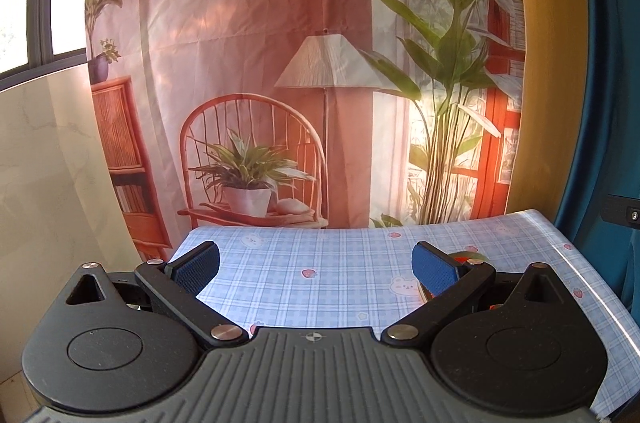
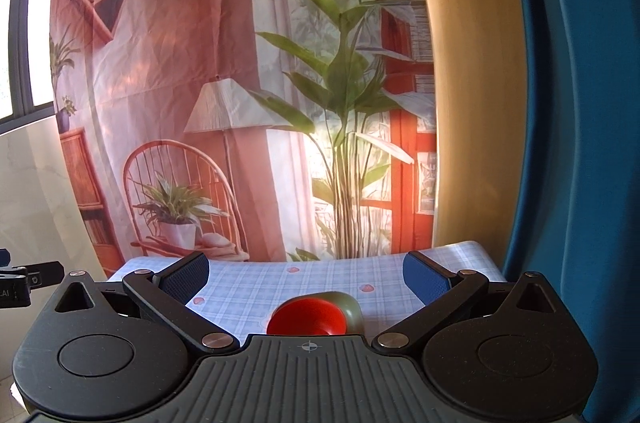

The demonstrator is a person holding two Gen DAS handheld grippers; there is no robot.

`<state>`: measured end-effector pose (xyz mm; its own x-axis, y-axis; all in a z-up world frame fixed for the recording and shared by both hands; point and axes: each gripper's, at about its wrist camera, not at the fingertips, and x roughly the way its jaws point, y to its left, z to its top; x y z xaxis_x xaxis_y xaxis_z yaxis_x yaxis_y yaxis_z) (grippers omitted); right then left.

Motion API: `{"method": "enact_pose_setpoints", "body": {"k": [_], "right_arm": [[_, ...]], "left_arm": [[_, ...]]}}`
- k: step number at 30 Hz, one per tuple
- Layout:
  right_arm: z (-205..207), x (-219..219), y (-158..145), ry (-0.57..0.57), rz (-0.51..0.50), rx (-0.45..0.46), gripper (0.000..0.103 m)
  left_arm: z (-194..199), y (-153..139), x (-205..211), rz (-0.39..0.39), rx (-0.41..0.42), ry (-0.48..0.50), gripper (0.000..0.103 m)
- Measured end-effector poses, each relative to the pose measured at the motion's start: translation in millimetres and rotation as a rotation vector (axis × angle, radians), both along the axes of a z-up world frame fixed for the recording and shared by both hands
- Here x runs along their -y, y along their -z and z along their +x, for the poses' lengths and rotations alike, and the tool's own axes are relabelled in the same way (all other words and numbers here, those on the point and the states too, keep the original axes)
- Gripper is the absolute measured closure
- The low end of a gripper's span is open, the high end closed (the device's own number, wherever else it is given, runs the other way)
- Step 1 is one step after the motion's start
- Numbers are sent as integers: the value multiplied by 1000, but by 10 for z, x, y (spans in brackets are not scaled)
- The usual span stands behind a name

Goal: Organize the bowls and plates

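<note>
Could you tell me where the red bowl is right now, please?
In the right wrist view, the red bowl sits on the checked tablecloth, low and centred between the open right gripper fingers, with a green dish touching its right side.

Staged home set: printed backdrop [image 1: 280, 63], checked tablecloth [image 1: 320, 275]

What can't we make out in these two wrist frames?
- Red dish, right wrist view: near part hidden behind the gripper body; plate or bowl unclear.
- Green dish behind it: mostly covered by the red one.
- Left wrist view: only a sliver of dishes shows behind the right finger.
- Table: near part hidden by both gripper bodies.
- Both grippers open, empty.
</note>
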<state>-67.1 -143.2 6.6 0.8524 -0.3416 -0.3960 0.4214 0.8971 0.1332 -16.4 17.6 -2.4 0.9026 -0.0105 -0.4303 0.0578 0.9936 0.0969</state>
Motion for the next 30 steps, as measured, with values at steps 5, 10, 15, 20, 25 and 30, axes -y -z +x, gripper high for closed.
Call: {"method": "enact_pose_setpoints", "body": {"k": [5, 10, 15, 20, 25, 30], "right_arm": [[22, 4, 21, -9, 3, -4, 0], [65, 18, 49, -9, 4, -14, 0], [85, 41, 74, -3, 9, -17, 0], [89, 41, 85, -4, 10, -20, 0], [111, 50, 105, -5, 13, -24, 0], [119, 55, 119, -4, 14, -26, 0]], "left_arm": [[3, -6, -26, -5, -4, -5, 0], [42, -1, -66, -27, -16, -15, 0], [54, 14, -37, -20, -23, -8, 0], [78, 29, -36, -22, -32, 3, 0], [82, 37, -31, -19, -33, 4, 0], [86, 36, -35, -20, -32, 4, 0]]}}
